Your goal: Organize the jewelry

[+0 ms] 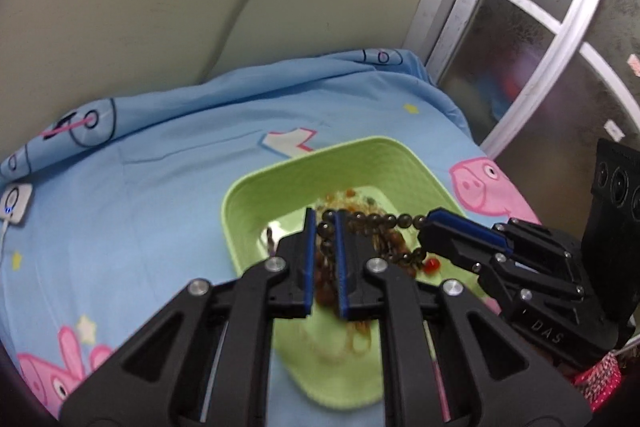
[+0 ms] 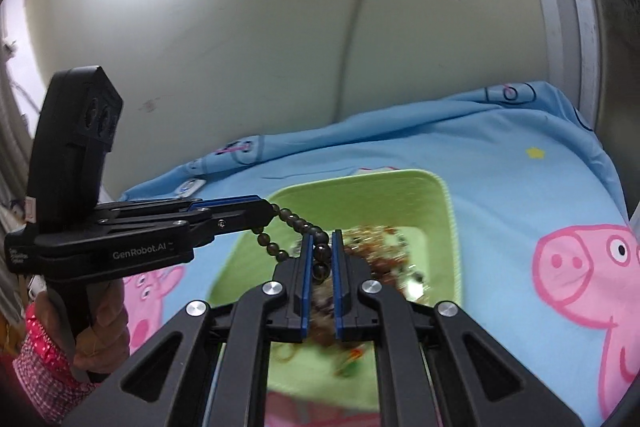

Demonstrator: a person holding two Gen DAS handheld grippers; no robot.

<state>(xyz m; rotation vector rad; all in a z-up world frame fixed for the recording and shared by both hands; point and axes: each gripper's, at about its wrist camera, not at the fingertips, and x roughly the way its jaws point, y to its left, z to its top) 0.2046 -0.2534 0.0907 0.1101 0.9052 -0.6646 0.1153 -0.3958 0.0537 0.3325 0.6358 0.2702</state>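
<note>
Dark bead bracelet [image 1: 376,219] hangs stretched above the green tray [image 1: 280,171] on the bed, left tongs [image 1: 325,227] and right tongs [image 2: 321,247] both clamped on it, so it looks mid-lift, and next needs a tidy spot to lay it.

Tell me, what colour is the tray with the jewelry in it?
Light green tray, seen best in the left wrist view.

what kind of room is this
Probably a bedroom at home: a cartoon-pig bedsheet covers a bed against a plain wall, beside a frosted-glass window.
</note>
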